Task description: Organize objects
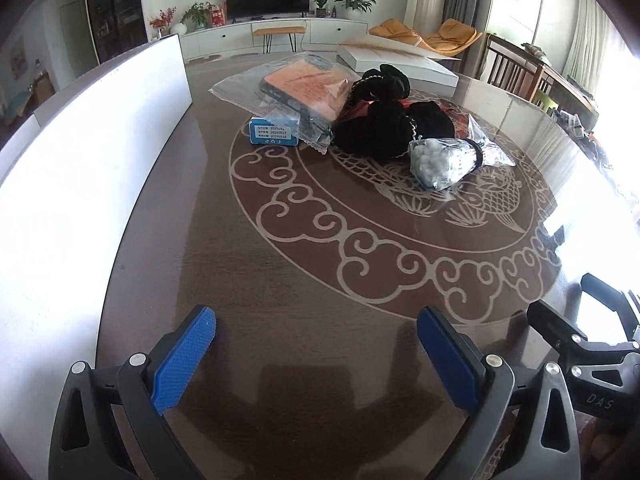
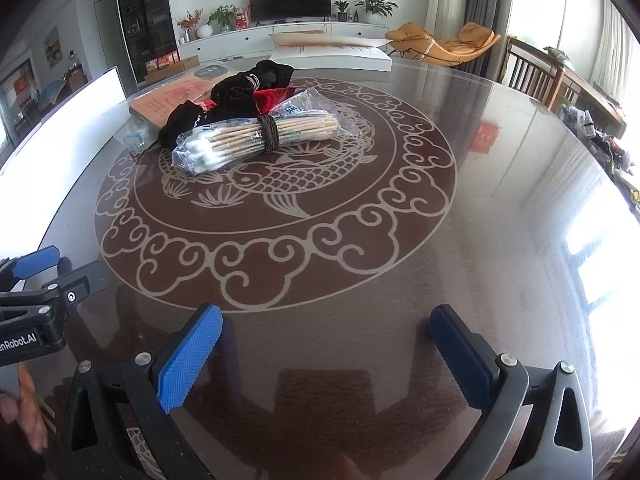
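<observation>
A pile lies at the far middle of the round glass-topped table (image 1: pixel 304 264): a bagged bundle of cotton swabs (image 1: pixel 444 160) (image 2: pixel 256 140), a black fabric item with red parts (image 1: pixel 392 120) (image 2: pixel 240 96), an orange flat box in a clear bag (image 1: pixel 308 84) (image 2: pixel 168 100), and a small blue box (image 1: pixel 274 130). My left gripper (image 1: pixel 316 336) is open and empty above the near table edge. My right gripper (image 2: pixel 326 332) is open and empty too, beside it on the right.
A white box (image 1: pixel 88 168) stands along the table's left side. A flat white carton (image 1: pixel 396 60) (image 2: pixel 332 54) lies at the far edge. Chairs (image 2: pixel 536 72) and clutter stand to the right.
</observation>
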Motion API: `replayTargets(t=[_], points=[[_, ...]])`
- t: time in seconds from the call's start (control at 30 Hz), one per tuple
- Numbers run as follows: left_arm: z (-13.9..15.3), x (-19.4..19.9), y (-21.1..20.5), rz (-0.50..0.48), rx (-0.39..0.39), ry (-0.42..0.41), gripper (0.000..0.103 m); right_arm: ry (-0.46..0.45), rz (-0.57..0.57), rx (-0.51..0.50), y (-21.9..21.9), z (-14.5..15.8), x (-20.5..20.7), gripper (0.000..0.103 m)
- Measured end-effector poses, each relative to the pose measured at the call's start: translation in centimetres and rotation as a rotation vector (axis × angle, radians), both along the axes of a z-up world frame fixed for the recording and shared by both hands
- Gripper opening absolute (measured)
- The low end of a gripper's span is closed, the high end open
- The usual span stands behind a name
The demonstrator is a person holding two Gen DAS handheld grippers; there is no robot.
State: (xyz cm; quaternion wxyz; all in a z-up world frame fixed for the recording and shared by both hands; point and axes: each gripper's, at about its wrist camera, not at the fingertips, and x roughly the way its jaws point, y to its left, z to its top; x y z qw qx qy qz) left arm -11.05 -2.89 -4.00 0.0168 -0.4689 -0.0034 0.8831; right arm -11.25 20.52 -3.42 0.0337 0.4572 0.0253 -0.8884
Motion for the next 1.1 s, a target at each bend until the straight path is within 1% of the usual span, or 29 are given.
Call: replayTargets(t=[0.1, 1.1], points=[[-0.22, -0.29, 0.01, 0.002, -0.027, 0.012, 0.103, -0.001, 0.015, 0.000, -0.03, -0.02, -0.39, 0.103], [-0.45, -0.72, -0.11, 0.001, -0.021, 0.018, 0.103, -0.002, 0.015, -0.003, -0.03, 0.07, -0.36, 0.103]])
